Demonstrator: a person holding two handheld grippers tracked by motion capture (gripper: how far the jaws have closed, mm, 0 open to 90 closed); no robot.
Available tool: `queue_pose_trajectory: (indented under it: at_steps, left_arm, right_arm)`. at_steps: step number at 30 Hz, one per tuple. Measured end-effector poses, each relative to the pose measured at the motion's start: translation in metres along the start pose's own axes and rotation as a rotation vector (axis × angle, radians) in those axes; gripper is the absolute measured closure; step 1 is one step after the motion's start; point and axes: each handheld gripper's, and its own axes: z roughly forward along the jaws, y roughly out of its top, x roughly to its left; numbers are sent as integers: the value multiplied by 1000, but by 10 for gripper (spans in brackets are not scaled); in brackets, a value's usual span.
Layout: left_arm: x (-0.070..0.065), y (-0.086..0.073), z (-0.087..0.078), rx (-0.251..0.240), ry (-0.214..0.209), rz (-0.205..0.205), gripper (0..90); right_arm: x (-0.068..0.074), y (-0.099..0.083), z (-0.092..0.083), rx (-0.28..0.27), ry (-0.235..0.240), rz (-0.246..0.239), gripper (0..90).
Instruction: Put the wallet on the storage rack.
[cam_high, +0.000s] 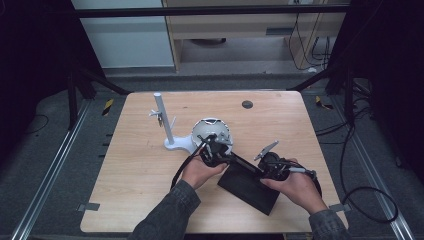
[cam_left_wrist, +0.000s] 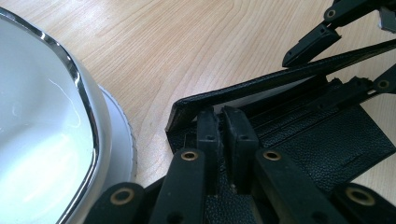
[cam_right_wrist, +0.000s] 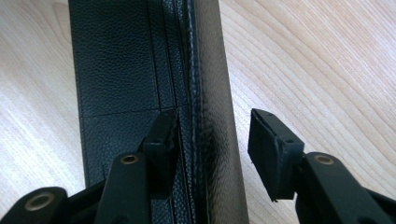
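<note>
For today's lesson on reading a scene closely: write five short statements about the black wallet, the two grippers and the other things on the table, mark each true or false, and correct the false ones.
1. The left gripper is shut on the black wallet. True.
2. The right gripper is clamped tight on the wallet's raised flap. False: the flap stands between its jaws, but the jaw on the right is clear of it.
3. The wallet lies closed and flat. False: one flap is lifted.
4. A white bowl-shaped object sits on the table beside the left gripper. True.
5. The white stand lies toppled. False: it stands upright.
</note>
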Motion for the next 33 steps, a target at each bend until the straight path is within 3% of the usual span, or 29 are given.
queue_pose_trajectory:
  at_steps: [7, 9, 10, 13, 15, 16, 17, 20, 21, 22, 23, 25, 29, 30, 33]
  left_arm:
    - [-1, 2, 0, -4, -1, 1, 848]
    - [-1, 2, 0, -4, 3, -2, 848]
    - [-1, 2, -2, -3, 5, -2, 846]
    - [-2, 2, -6, -15, 9, -4, 830]
    - [-4, 2, -13, -30, 28, -5, 783]
    - [-6, 2, -23, -50, 51, 0, 691]
    - [-6, 2, -23, -50, 51, 0, 654]
    - [-12, 1, -42, -82, 104, 19, 449]
    - [-12, 1, -42, -82, 104, 19, 377]
    - [-12, 1, -47, -94, 105, 18, 323]
    - [-12, 0, -51, -101, 100, 17, 323]
    - [-14, -2, -62, -110, 83, 42, 196]
    - [-13, -5, -71, -111, 84, 75, 121]
    - [-10, -6, -75, -105, 101, 77, 105]
    - [-6, -7, -77, -99, 104, 63, 99]
  right_arm:
    - [0, 2, 4, 22, -12, -12, 591]
    - [0, 4, 6, 33, -13, -21, 644]
    - [1, 5, 7, 45, -19, -32, 759]
    - [3, 6, 6, 47, -38, -58, 826]
    - [4, 5, 2, 48, -50, -80, 845]
    - [4, 1, -4, 43, -45, -85, 846]
    - [4, 1, -4, 43, -45, -85, 846]
    - [2, -10, -20, -8, -53, -77, 847]
    - [2, -10, -20, -8, -53, -77, 847]
    - [-2, -15, -31, -47, -67, -76, 847]
    - [-2, -15, -31, -47, -67, -76, 847]
    - [-7, -23, -48, -110, -94, -73, 847]
    - [-12, -30, -63, -174, -116, -71, 847]
    - [-16, -33, -73, -218, -132, -66, 847]
    - [-20, -35, -81, -256, -152, -61, 847]
